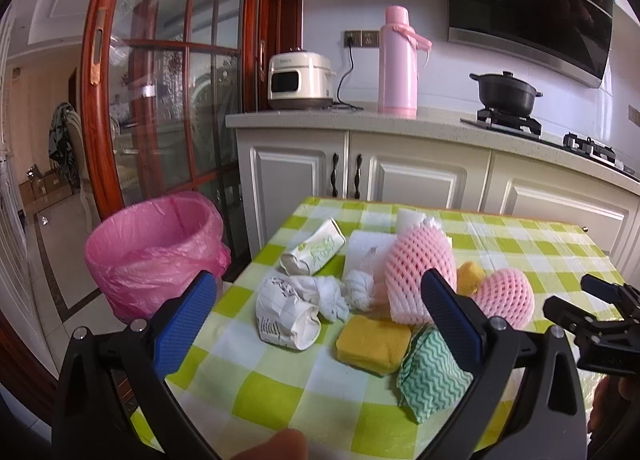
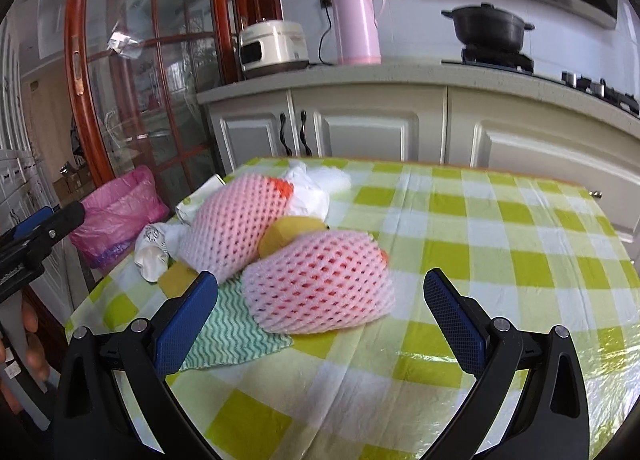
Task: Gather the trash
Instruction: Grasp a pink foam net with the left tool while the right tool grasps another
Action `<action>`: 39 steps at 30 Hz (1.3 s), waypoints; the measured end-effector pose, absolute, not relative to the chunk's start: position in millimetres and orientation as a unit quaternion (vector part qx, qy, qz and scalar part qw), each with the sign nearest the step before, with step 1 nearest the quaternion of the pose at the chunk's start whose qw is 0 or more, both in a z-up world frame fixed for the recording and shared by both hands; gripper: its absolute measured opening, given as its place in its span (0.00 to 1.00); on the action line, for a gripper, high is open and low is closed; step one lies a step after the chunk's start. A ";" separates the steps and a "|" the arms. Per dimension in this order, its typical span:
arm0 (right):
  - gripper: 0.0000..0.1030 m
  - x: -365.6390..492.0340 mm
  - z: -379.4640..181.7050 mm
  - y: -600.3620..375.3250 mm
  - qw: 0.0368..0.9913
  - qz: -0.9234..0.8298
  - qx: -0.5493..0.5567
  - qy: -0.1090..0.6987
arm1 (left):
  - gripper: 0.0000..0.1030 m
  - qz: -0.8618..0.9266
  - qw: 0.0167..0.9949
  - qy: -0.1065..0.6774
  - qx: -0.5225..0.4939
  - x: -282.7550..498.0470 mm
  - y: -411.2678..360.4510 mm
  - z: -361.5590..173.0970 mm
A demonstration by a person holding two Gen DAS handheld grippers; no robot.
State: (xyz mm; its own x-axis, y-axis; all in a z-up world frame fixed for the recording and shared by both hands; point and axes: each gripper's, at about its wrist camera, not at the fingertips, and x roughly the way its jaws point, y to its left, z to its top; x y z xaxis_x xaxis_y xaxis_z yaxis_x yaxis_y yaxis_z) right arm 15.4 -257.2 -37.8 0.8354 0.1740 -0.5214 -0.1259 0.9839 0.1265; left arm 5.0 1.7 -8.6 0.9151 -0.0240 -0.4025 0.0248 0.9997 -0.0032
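Above the checked table point(image 1: 256, 392) – both grippers (left point(image 1: 320, 300), right point(image 2: 320, 296)) gape wide, empty, seemingly clear of the trash.

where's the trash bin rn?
The pink-lined trash bin stands on the floor off the table's left edge, in front of the glass door; it appears left in both views.

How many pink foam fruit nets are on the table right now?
2. The larger pink foam net stands mid-pile beside the crumpled white tissue; the smaller net lies to its right, nearest the right hand-held gripper. More could hide underneath.
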 end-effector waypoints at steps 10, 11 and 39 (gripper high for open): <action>0.94 56.9 -62.4 -246.7 0.943 0.094 0.033 0.319 | 0.96 -0.038 0.968 0.246 -0.009 39.4 5.3 -28.9; 0.93 60.8 -63.3 -247.5 0.942 0.093 0.033 0.322 | 0.95 -0.039 0.968 0.249 -0.011 42.2 5.0 -30.0; 0.29 79.9 -61.8 -272.9 0.930 0.128 0.059 0.340 | 0.23 -0.176 0.908 0.377 -0.058 140.4 -73.7 -74.1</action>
State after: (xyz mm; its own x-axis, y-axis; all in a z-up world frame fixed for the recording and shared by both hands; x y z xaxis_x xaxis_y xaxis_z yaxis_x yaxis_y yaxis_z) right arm 79.9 -272.9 -61.8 0.7362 0.2775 -0.6173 -0.1971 0.9604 0.1967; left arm 140.4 -73.7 -74.1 0.6543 -0.3627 -0.6635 0.2755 0.9315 -0.2375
